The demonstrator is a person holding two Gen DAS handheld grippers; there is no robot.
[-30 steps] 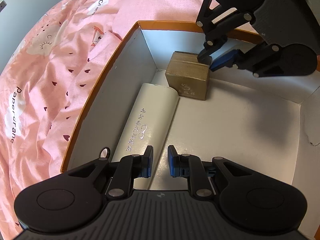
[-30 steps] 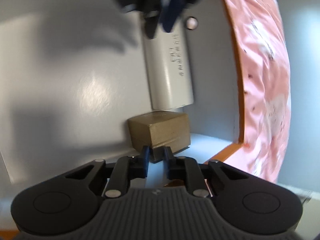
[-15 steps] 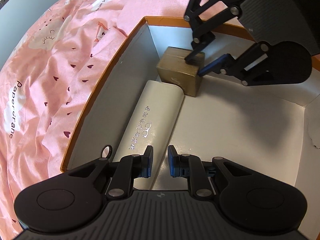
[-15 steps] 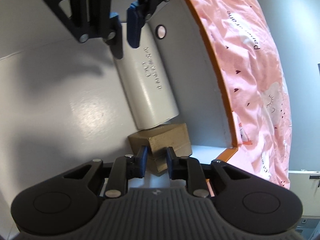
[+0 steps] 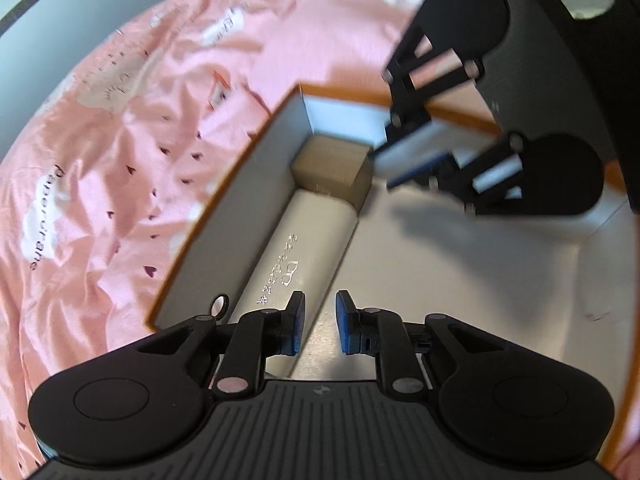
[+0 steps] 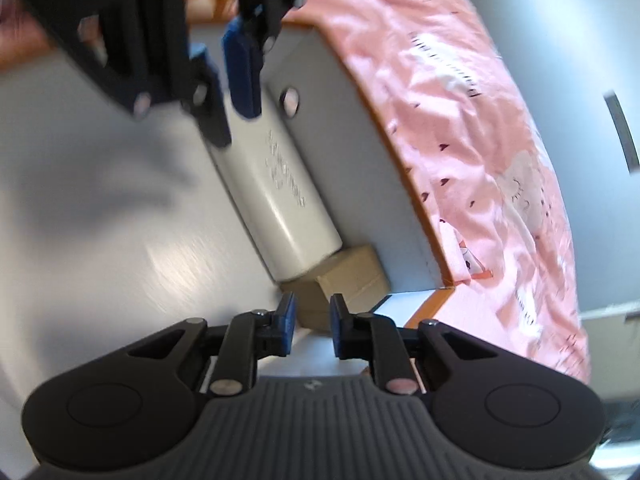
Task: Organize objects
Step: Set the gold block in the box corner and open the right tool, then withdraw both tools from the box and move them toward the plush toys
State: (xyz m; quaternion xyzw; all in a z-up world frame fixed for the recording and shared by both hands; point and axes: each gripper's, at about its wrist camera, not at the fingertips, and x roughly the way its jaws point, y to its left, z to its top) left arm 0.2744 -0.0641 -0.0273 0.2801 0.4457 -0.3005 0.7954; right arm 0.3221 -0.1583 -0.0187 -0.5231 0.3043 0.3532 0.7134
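Note:
A long white case [image 5: 304,248] lies along the left wall of an orange-rimmed white box [image 5: 240,200]. A small brown cardboard box [image 5: 328,168] sits in the far corner, against the case's end. My left gripper [image 5: 320,328] hovers over the near end of the case; its jaws are opening from a narrow gap, with nothing between them. My right gripper [image 5: 386,168] hangs just right of and above the brown box, apart from it. Its jaws are closing on nothing. The right wrist view shows my right gripper [image 6: 312,328] above the brown box [image 6: 352,276] and the case [image 6: 280,200].
The orange-rimmed box rests on a rumpled pink bedsheet [image 5: 100,160] with small prints. The white floor [image 5: 460,280] of the box right of the case is bare. A grey wall [image 6: 580,40] rises beyond the bed.
The brown box has slid into the far corner against the case's end. The right gripper has come off it and rolled. Both grippers have risen.

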